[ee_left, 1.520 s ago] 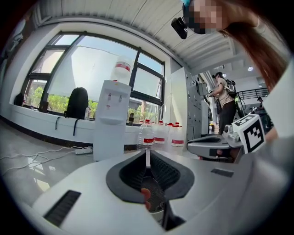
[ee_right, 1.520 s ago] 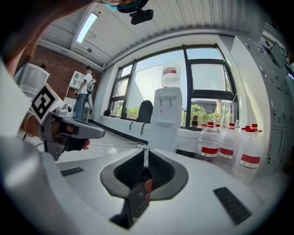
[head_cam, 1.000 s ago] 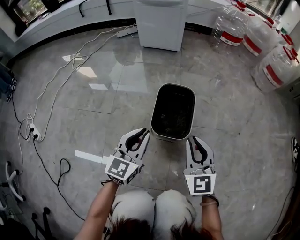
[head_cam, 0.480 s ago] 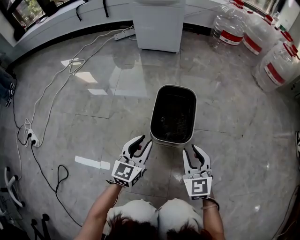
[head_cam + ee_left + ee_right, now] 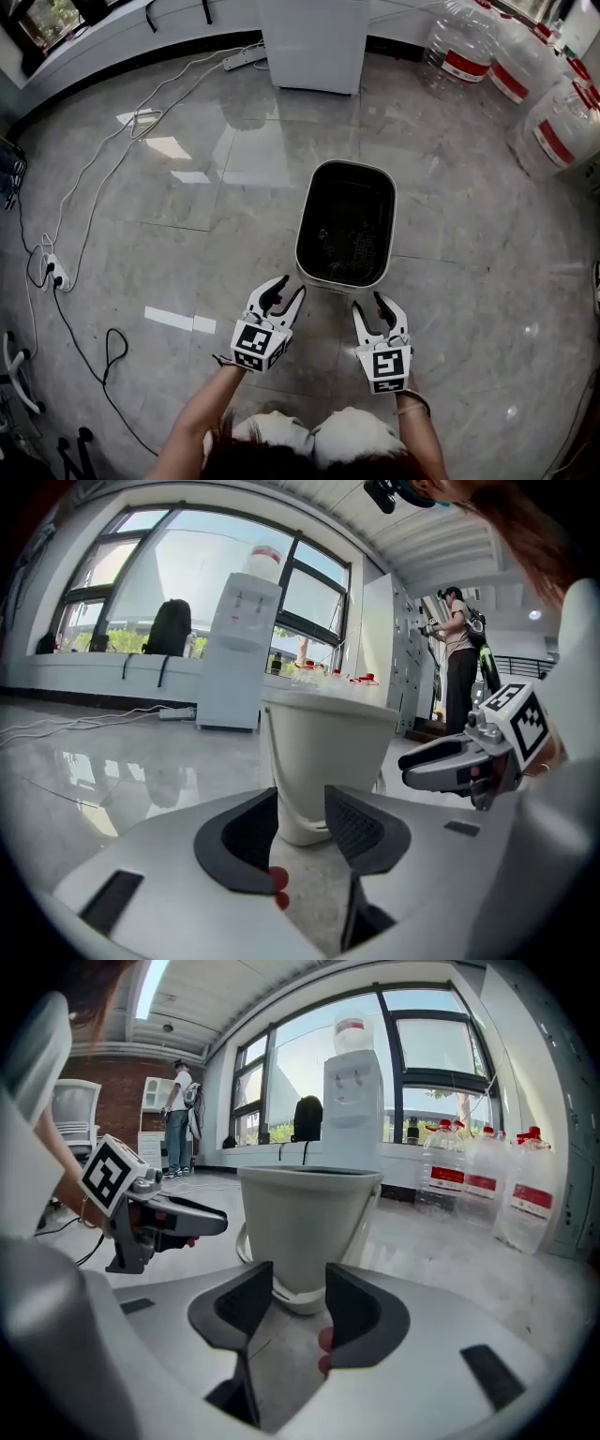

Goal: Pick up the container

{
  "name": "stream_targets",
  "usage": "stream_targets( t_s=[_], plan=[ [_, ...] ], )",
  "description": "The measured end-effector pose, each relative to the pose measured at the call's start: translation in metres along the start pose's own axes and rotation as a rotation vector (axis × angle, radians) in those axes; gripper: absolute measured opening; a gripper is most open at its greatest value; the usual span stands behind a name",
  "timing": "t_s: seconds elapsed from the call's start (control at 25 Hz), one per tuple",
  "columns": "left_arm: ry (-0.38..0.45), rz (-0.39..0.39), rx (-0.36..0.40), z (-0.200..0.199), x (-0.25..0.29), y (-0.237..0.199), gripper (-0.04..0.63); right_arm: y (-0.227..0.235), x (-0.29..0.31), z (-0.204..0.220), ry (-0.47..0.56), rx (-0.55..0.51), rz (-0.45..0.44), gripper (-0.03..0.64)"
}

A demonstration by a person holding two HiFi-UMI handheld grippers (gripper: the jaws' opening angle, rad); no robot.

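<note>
The container (image 5: 345, 225) is a white bin with a dark inside, standing upright on the grey tiled floor. It fills the middle of the left gripper view (image 5: 323, 761) and of the right gripper view (image 5: 305, 1232). My left gripper (image 5: 285, 296) hovers just short of its near left corner, jaws opening, nothing between them. My right gripper (image 5: 375, 311) is a little short of the near right corner, jaws also opening and empty. Both point at the bin's near wall. Each gripper shows in the other's view, the right gripper (image 5: 450, 761) and the left gripper (image 5: 178, 1222).
A white water dispenser (image 5: 314, 42) stands behind the bin. Several large water bottles (image 5: 544, 84) sit at the far right. Cables and a power strip (image 5: 56, 272) trail over the floor at the left. A person (image 5: 459, 658) stands far off by cabinets.
Both grippers' jaws have spread from shut to apart. Both grippers now sit lower in the head view and the bin slightly higher.
</note>
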State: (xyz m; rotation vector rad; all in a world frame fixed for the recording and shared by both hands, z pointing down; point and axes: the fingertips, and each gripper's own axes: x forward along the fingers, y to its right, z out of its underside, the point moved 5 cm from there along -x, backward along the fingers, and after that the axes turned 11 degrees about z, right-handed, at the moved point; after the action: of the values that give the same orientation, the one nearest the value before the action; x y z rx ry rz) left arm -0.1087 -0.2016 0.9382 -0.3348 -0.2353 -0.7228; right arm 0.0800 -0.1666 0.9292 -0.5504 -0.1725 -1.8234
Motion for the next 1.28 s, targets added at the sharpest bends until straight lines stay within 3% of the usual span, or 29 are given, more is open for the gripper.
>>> stream_targets(
  t_s=[0.48,0.8,1.28],
  plan=[
    [-0.056,0.049,-0.073,0.045,0.023,-0.009,0.190,-0.003,0.031,0.035,-0.088,0.063,-0.005,0.206],
    [-0.075,0.117,-0.058,0.047,0.036,-0.006,0.202,-0.007,0.040,0.047,-0.132,0.087,-0.037,0.216],
    [-0.063,0.144,-0.047,0.034,0.034,-0.002,0.202,-0.017,0.031,0.041,-0.090,0.052,-0.051,0.216]
  ],
)
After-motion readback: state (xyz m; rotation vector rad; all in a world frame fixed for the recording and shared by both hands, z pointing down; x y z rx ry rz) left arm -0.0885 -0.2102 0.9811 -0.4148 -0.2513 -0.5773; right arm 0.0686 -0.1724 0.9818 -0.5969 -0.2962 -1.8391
